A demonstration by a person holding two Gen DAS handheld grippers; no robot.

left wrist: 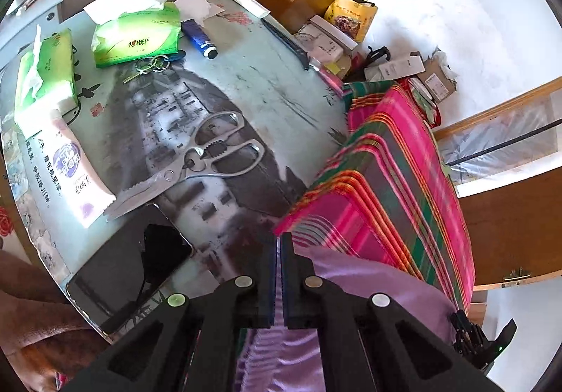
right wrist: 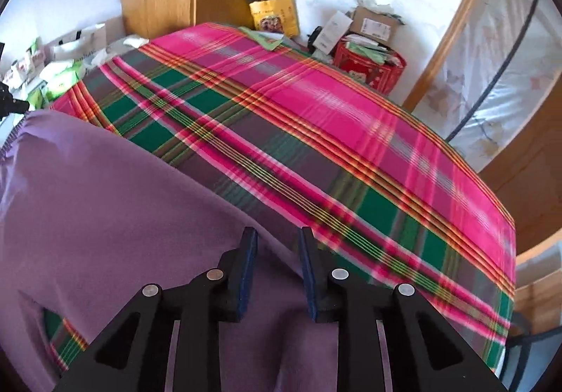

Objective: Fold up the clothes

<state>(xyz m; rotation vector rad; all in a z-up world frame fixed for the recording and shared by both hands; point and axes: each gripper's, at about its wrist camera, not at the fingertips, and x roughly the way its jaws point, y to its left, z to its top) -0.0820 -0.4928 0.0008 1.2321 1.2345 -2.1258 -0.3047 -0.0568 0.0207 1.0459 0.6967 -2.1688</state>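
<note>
A purple garment (left wrist: 368, 283) lies on a pink and green plaid cloth (left wrist: 397, 160) spread over the right part of the table. My left gripper (left wrist: 280, 241) is shut, and a thin fold of the purple fabric's gathered edge runs between its pads. In the right wrist view the purple garment (right wrist: 105, 198) covers the near left of the plaid cloth (right wrist: 298, 118). My right gripper (right wrist: 277, 237) hovers over the garment's edge with its jaws apart and its pads off the fabric, which shows in the gap below.
On the bare printed table (left wrist: 253, 76) left of the cloth lie metal scissors (left wrist: 196, 160), a dark phone (left wrist: 130, 265), keys (left wrist: 154, 63), green tissue packs (left wrist: 137, 33) and a blue tube (left wrist: 198, 37). Boxes, a yellow bag (right wrist: 274, 14) and a red box (right wrist: 368, 65) stand beyond the table.
</note>
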